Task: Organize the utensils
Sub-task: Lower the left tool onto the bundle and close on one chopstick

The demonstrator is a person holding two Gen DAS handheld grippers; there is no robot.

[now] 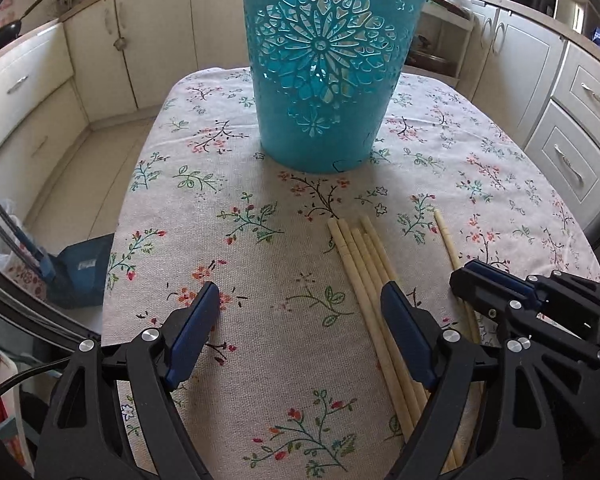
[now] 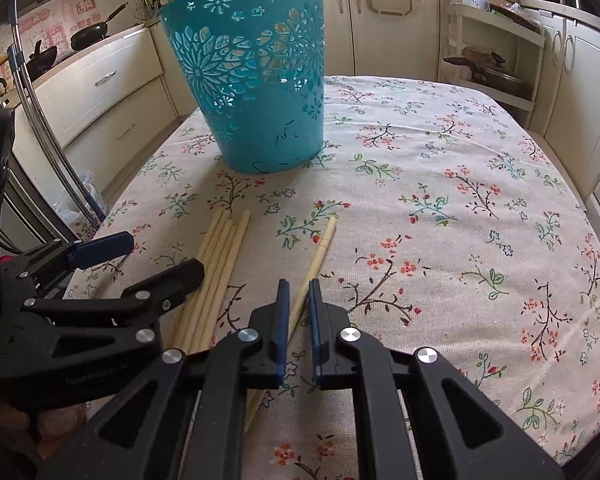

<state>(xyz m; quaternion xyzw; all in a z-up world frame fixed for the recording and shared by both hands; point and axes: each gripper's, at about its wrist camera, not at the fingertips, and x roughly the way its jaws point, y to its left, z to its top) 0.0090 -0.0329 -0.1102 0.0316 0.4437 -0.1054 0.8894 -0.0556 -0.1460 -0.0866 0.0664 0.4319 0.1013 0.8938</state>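
Observation:
A teal perforated basket (image 1: pixel 324 68) stands upright at the middle of the floral tablecloth (image 1: pixel 260 240); it also shows in the right wrist view (image 2: pixel 256 76). Several pale wooden chopsticks (image 1: pixel 364 268) lie bunched on the cloth, and they show in the right wrist view (image 2: pixel 216 272). A single chopstick (image 2: pixel 320 256) lies apart to their right. My left gripper (image 1: pixel 300 300) is open and empty, its right finger over the bundle. My right gripper (image 2: pixel 298 292) has its jaws close around the single chopstick, with a narrow gap; it also shows in the left wrist view (image 1: pixel 492 276).
Cream kitchen cabinets (image 1: pixel 112 52) surround the table. Black pans (image 2: pixel 88 36) sit on the left counter. A blue bag (image 1: pixel 80 272) lies on the floor left of the table. An open shelf (image 2: pixel 496 60) holds cookware at the back right.

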